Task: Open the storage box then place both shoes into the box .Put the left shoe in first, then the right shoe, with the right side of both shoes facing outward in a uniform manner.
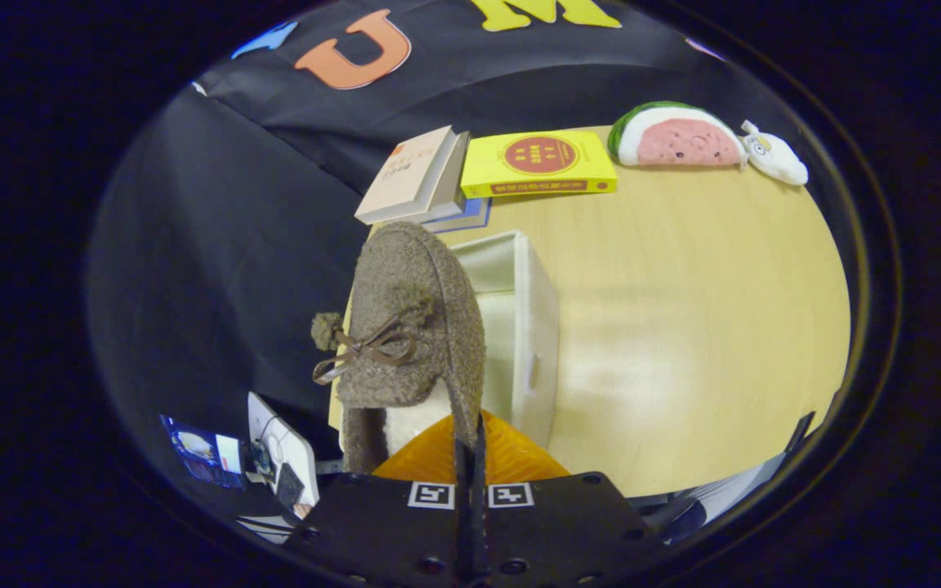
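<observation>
**Slipper held over the open box**

The gripper (470,445) has its fingers pinched together on the collar edge of a brown fuzzy slipper with a ribbon bow (409,318). The slipper hangs above the open cream fabric storage box (537,327) on the wooden table (683,327).

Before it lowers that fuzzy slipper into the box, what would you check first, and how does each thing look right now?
1. Grip: gripper shut on the brown slipper's edge. Ok.
2. Box open: white storage box shows an open top. Ok.
3. Slipper over the opening: it hangs in front of the box's near side; exact alignment, cannot tell.
4. Room inside: the visible interior looks empty, but the slipper hides part. Cannot tell.
5. Clutter: books and plush toys lie beyond the box on the table. Ok.
6. Left or right shoe, and its facing: cannot tell.
</observation>
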The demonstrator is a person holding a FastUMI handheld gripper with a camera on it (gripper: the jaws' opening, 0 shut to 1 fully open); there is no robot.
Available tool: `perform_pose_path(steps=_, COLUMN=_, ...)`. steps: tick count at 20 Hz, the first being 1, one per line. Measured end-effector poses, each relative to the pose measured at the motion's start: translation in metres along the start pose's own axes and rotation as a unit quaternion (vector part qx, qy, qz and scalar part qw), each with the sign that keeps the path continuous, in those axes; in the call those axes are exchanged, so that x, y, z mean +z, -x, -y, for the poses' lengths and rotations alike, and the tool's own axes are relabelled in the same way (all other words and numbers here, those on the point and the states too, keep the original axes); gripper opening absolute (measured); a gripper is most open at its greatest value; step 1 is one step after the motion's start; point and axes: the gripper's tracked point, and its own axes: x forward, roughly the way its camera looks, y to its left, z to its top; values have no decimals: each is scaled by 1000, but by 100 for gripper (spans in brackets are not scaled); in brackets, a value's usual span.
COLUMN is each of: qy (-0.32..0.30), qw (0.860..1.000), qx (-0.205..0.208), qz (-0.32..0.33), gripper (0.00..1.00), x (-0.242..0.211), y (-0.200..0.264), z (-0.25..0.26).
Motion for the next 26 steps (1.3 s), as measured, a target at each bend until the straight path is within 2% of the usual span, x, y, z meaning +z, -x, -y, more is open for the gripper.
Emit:
perform_pose_path(steps=6, qy=-23, qw=997, qx=-72, qz=0, gripper=0, x=-10, y=-67, z=-3)
perform_pose_path(steps=9, qy=-32, qw=994, qx=-108, qz=18, gripper=0, x=-13, y=-80, z=8)
perform_pose_path(steps=14, qy=-46, qw=987, qx=-131, qz=80, gripper=1, x=-10, y=-75, z=14)
perform_pose_path(steps=21, qy=-21, qw=983, qx=-154, qz=95, gripper=2, x=-19, y=-71, z=14)
perform_pose_path(steps=26, qy=-36, qw=983, qx=-146, qz=109, gripper=11, x=-17, y=-70, z=15)
